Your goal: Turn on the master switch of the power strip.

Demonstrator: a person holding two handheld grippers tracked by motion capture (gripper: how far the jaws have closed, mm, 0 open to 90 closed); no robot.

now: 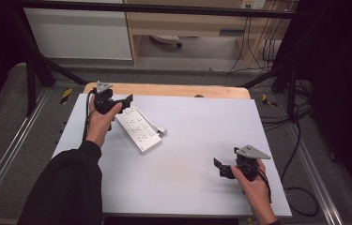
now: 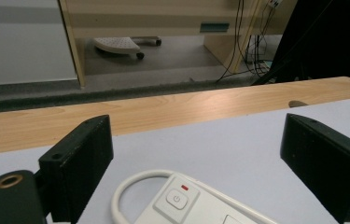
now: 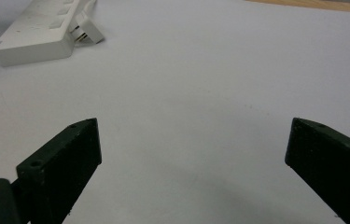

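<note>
Here, power strip (image 1: 139,127) just beside left gripper (image 1: 122,101), jaws apart.

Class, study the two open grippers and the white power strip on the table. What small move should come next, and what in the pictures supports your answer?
Probably the left gripper should ease down and close on the switch end of the power strip. Its jaws stand wide open and straddle that end, with the power button between them. The right gripper is open too, but hovers over bare table, well away from the strip.
</note>
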